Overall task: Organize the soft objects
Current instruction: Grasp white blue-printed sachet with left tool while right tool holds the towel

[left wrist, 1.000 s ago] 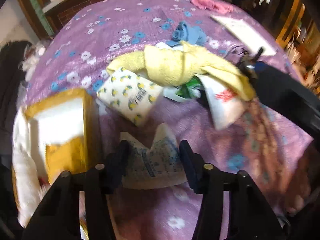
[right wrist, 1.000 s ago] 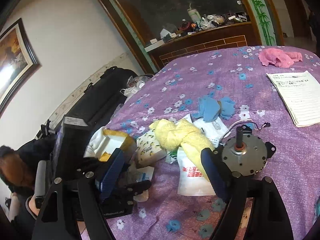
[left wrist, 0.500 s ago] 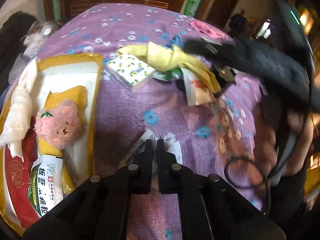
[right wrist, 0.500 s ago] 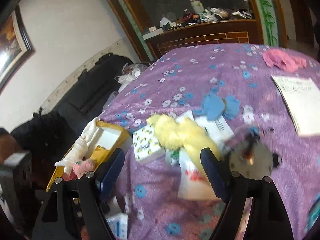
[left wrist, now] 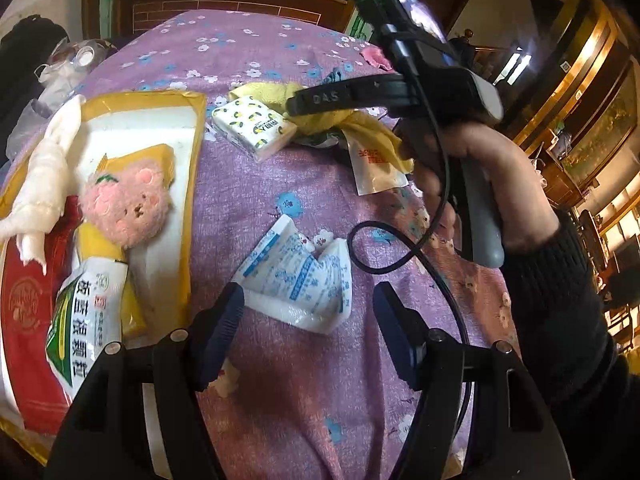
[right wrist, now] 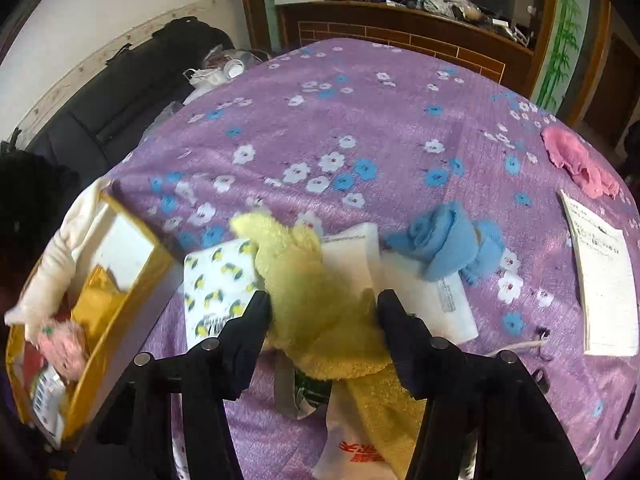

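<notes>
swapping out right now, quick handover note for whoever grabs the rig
Left tongs: open, empty, the blue-print tissue pack lying on the cloth between the fingers.
Right tongs: open, straddling the yellow towel, not yet shut.
Done: pink plush, white plush and a granule sachet are in the yellow box.
Left: towel, lemon-print tissue pack, blue cloth, pink cloth, blue-print pack.
</notes>
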The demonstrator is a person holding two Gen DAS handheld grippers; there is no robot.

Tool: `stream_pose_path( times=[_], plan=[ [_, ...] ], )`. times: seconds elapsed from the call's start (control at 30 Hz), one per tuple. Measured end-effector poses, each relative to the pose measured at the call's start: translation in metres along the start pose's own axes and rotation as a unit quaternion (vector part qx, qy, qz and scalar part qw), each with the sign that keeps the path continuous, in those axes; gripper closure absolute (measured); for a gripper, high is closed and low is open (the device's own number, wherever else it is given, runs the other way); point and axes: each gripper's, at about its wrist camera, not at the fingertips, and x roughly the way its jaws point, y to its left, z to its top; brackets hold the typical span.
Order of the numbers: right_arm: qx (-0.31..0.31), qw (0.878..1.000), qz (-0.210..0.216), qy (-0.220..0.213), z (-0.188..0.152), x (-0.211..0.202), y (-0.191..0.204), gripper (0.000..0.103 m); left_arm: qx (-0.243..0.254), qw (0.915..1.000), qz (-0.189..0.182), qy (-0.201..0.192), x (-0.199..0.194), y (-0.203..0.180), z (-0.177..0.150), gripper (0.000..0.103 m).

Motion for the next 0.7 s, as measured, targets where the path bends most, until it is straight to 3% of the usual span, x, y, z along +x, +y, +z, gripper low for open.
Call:
stream_pose_path(
  times=[0.07,0.2,0.27,0.43,0.57,0.63,0.7],
  plan=[
    [-0.001,1.000,0.003,-0.025,-0.002,-0.013,0.003,0.064,-0.004,1.0000,0.000,0.000,0.000,0.000,-0.001,0.037],
    [0.045,0.993,0.056,-0.095,-0.018,-0.058,-0.010,0.065,-0.016,0.9996,0.011,0.020,0.009,-0.007,-0.001,0.037],
    [0.065,0.985,0.090,-0.129,-0.036,-0.080,-0.020,0.065,-0.009,0.9993,0.017,0.033,0.013,-0.014,0.000,0.037],
    [0.089,0.963,0.153,-0.203,-0.086,-0.117,-0.046,0.064,-0.057,0.9951,0.056,0.058,0.027,-0.015,0.010,0.037],
    [0.099,0.954,0.175,-0.222,-0.113,-0.106,-0.063,0.064,-0.124,0.9896,0.044,0.058,0.027,-0.005,0.020,0.037],
    [0.121,0.951,0.192,-0.208,-0.117,-0.097,-0.072,0.064,-0.176,0.9826,0.023,0.053,0.023,0.001,0.018,0.037],
    [0.131,0.949,0.204,-0.201,-0.119,-0.091,-0.076,0.064,-0.215,0.9747,0.035,0.051,0.027,0.008,0.019,0.037]
  ],
)
